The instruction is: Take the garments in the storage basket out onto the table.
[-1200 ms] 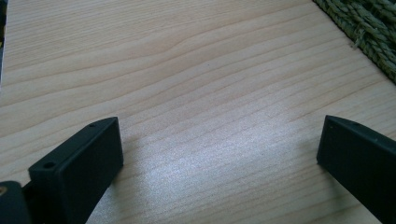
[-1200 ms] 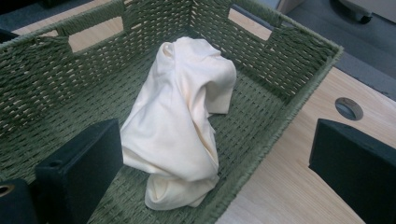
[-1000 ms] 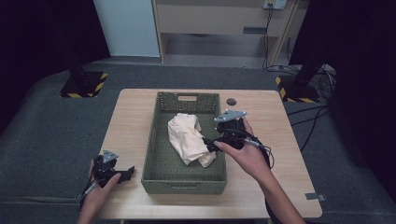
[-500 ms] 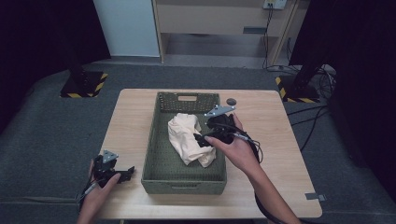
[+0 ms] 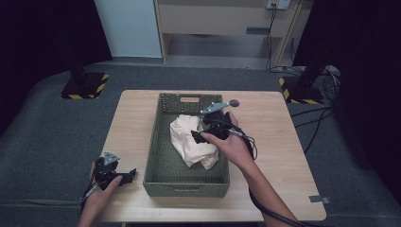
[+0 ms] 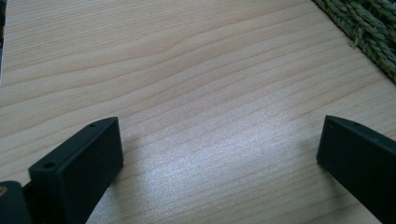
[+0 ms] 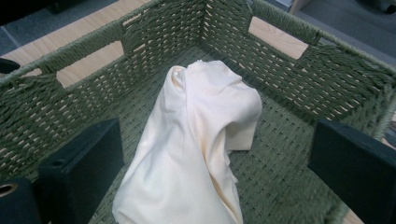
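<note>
Cream cloth is seen crumpled inside the green woven basket, which is set at the middle of the desk; the cloth is heaped from the centre of the basket floor toward its 4 o'clock side. The right gripper is held above the basket at the 3 o'clock edge of the cloth, and its fingers are spread wide apart with nothing clamped; in the right gripper view the cloth is framed between them, rising in a fold against the basket wall. The left gripper is rested on the desk at about 8 o'clock from the basket, well apart from the cloth. Its fingers are likewise parted and empty, with bare wood seen between them and a basket corner at 1 o'clock.
</note>
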